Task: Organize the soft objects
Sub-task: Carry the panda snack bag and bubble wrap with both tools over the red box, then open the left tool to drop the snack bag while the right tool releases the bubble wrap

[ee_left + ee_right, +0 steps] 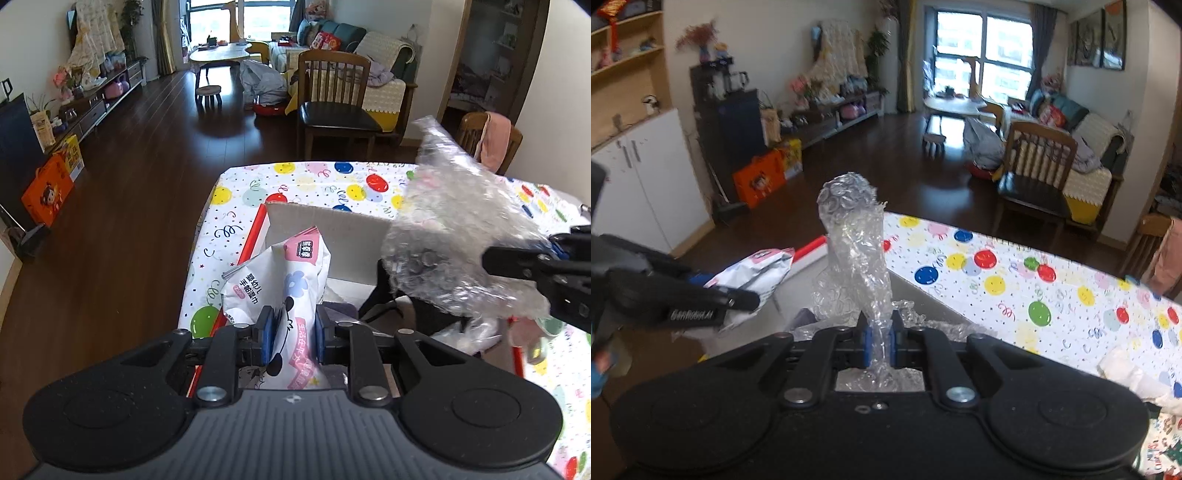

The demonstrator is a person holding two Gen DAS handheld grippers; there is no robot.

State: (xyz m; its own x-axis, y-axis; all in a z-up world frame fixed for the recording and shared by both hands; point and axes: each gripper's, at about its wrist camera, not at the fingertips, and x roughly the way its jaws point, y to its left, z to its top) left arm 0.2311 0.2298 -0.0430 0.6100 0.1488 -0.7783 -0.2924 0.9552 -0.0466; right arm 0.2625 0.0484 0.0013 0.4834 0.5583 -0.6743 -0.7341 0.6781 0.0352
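Left gripper (293, 334) clamps the wipes pack (284, 284) above the cardboard box (332, 236); right gripper (880, 341) pinches bubble wrap (853, 236)

Soft plastics, matt tongs, glossy floor

The wipes pack (284, 291) is smooth, glossy printed plastic film; the bubble wrap (458, 229) is clear, crinkled and shiny. The box (332, 236) is dull grey cardboard, the tablecloth (332, 181) smooth printed sheet. Left tongs (293, 334) and right tongs (880, 341) are matt black plastic with blue pads; the floor (129, 184) is dark polished wood.
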